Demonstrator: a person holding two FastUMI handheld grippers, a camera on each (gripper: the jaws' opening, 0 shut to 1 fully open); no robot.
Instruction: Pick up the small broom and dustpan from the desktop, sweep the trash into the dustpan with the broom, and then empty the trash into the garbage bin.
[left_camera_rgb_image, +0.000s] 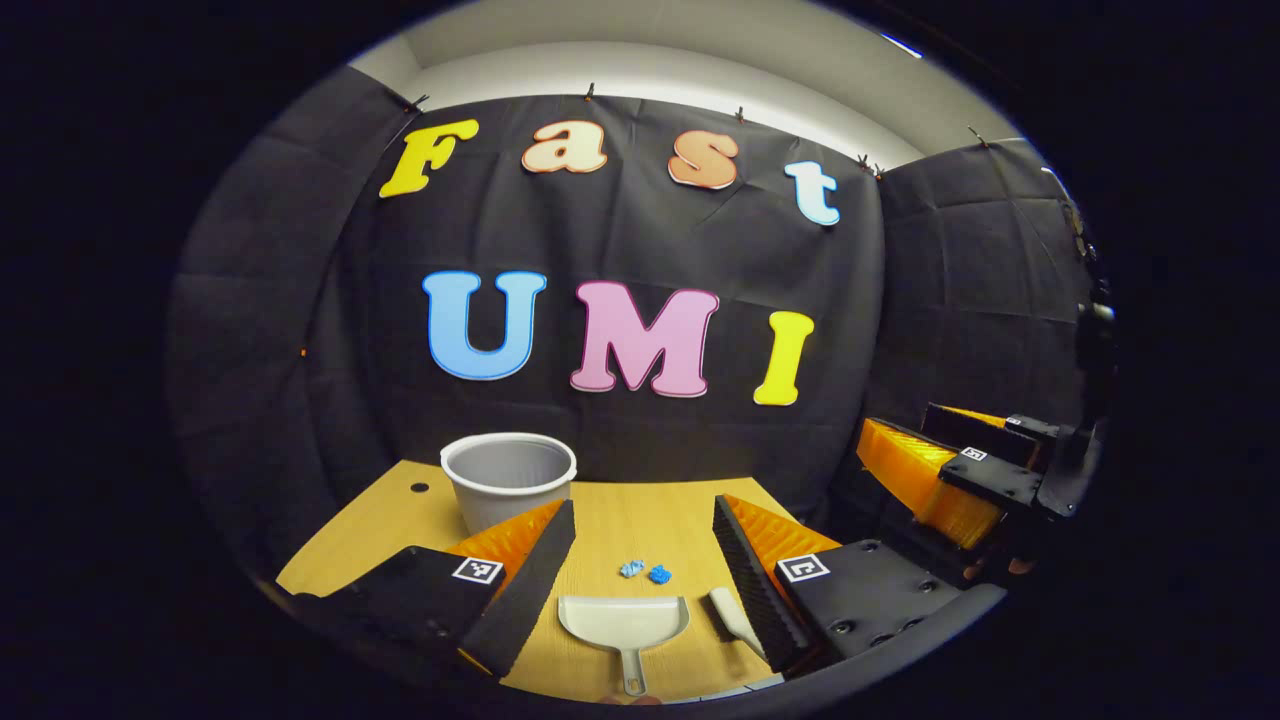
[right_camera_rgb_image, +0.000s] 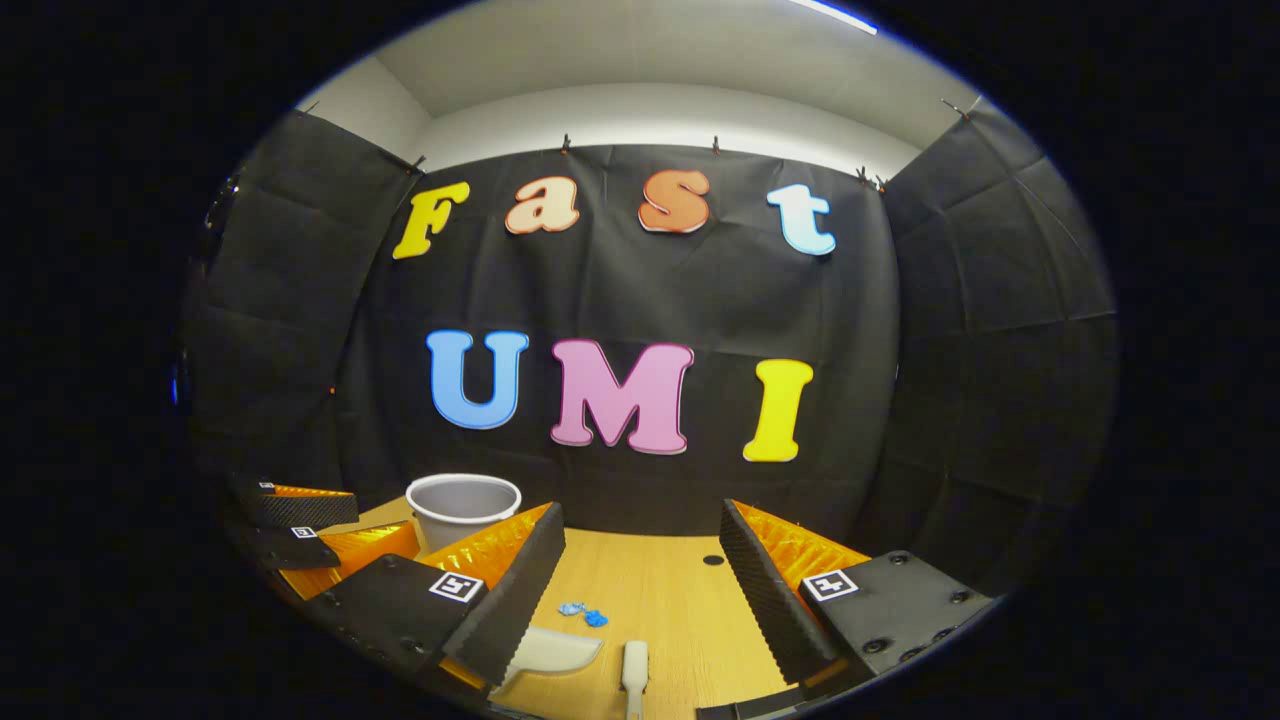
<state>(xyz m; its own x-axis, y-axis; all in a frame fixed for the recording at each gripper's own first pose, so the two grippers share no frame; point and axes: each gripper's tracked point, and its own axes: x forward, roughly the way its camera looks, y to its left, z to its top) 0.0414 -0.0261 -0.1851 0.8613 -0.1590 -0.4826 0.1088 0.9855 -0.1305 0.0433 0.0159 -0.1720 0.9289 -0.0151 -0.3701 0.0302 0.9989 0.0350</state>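
Two tools hang above the bench (left_camera_rgb_image: 690, 510), both with jaws spread wide and nothing between them. Nothing has been picked up yet, so by my judgement you are at the very start, on the approach.

Your left tool (left_camera_rgb_image: 643, 560) looks straight down at the dustpan (left_camera_rgb_image: 624, 620). The pan lies flat on the bench, its open mouth facing the back wall and its handle running toward you, so the long axis lines up with the tool's own forward direction. The small broom (left_camera_rgb_image: 733, 620) lies just beside the pan on its right, close against that tool's right finger in the left gripper view. Its head appears to point away from you, though only part of it is visible.

Your right tool (right_camera_rgb_image: 640, 580) sits nearer the broom (right_camera_rgb_image: 634, 668), which lies low and central between its fingers, while the dustpan (right_camera_rgb_image: 555, 648) is half hidden behind its left finger. That suggests right for the broom and left for the pan.

Beyond the pan's mouth lies the trash (left_camera_rgb_image: 645, 572), a few small blue scraps close together. The garbage bin (left_camera_rgb_image: 508, 480) stands upright at the back left of the bench.

In the left gripper view the right tool (left_camera_rgb_image: 960, 470) floats off to the right, above bench level. The right gripper view shows the left tool (right_camera_rgb_image: 300, 525) low at the left.
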